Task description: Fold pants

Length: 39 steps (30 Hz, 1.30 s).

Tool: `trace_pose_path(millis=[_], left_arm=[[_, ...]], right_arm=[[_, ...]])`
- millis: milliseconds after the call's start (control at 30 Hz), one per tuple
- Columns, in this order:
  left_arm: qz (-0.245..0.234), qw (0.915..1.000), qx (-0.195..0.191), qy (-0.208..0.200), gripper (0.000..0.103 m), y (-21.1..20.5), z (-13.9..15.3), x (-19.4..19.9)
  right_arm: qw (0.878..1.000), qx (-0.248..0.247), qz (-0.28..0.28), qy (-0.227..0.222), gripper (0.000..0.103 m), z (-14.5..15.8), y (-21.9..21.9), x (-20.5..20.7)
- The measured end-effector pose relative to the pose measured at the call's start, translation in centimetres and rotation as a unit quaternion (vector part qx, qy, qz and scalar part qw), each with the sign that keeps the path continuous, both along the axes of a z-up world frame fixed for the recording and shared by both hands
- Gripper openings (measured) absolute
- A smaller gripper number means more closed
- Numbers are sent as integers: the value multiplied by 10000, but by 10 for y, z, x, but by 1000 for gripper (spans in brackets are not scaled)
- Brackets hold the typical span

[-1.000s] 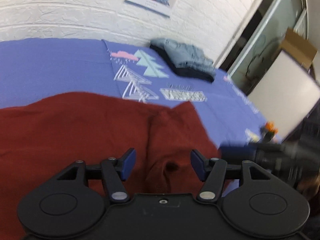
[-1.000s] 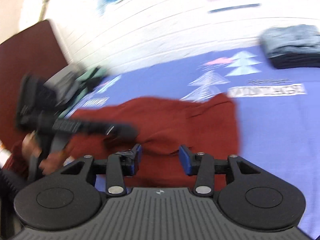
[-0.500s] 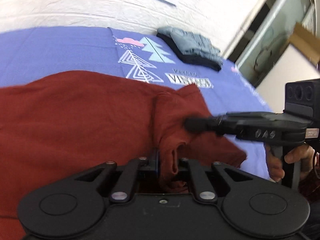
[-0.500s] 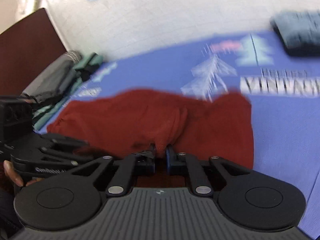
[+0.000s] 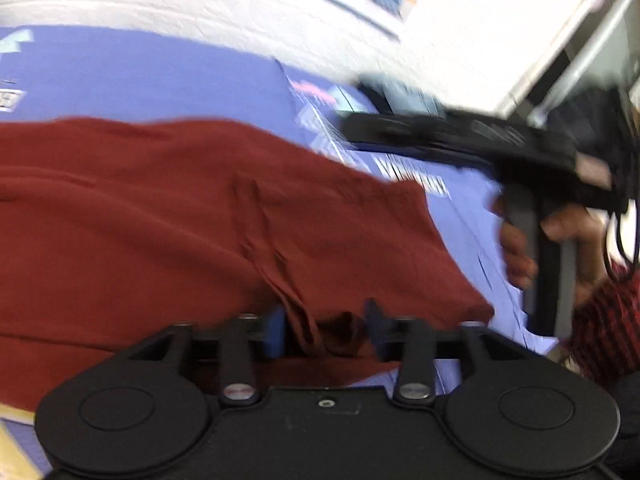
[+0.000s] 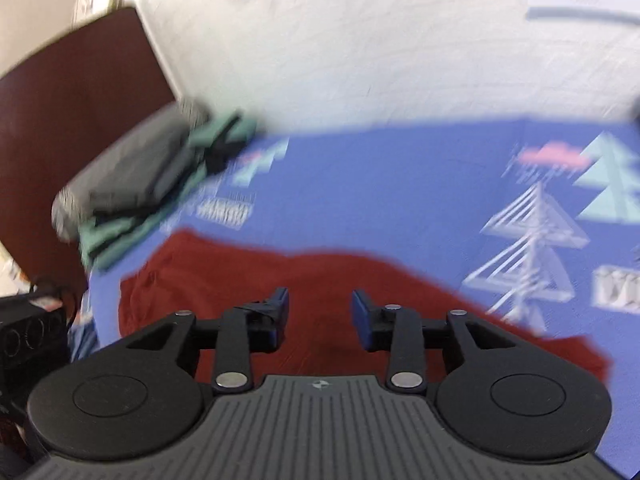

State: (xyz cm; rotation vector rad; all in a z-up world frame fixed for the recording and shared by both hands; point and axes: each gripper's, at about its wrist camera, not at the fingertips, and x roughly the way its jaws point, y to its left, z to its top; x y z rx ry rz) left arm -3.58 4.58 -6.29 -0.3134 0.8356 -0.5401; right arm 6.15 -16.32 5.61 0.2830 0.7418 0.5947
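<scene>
The dark red pants (image 5: 160, 208) lie spread on the blue printed bedsheet (image 5: 140, 72). My left gripper (image 5: 325, 326) is low at their near edge, jaws opening. A raised ridge of red cloth runs between its blue pads (image 5: 276, 330), which do not press on it. In the right wrist view my right gripper (image 6: 320, 308) hovers over the pants (image 6: 320, 280), jaws opening, nothing between the fingers. From the left wrist view the right gripper (image 5: 360, 128) shows side-on at the upper right, held by a hand (image 5: 520, 248).
A stack of folded grey and green clothes (image 6: 140, 184) sits at the bed's far left, against a brown headboard (image 6: 80, 100). Blurred folded jeans (image 5: 404, 94) lie behind the right gripper. A white brick wall (image 6: 380, 60) backs the bed. A red checked sleeve (image 5: 600, 328) is at the right.
One second ago both grippers were open; half a second ago each was shut on a pinch of red cloth. Now both have let go, and the right gripper has swung left over the pants.
</scene>
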Motion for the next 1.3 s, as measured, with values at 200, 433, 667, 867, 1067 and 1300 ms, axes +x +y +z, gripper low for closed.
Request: trace_pose_path(millis=[200,433,667,867,1067,1300], left_arm=[[235,9994,-208,-134,103,12,10,20],[34,9991,351,-221,103,-14,6,29],[708,9961,514,-113,103,-6,-4,64],[558,9964,616,-179,77,-18,-7,82],[454,9967,610,-292,21,-21,-6,86],[594,9959,611,-300,21,-19,-4,97]], right_arm=[[9970,-552,-542,77,58,5,-44,-54],[9932,-575,-685,749,45,-22,-54,-105],[9928,-543,-417,980,45,-33,-44,-108],[9933,-633,-286,921,45,-36,-39,-112],[9941,-624,-113,877,45,-34,-34,-111],[9951,-619,155,760,45,-31,-25,-103]])
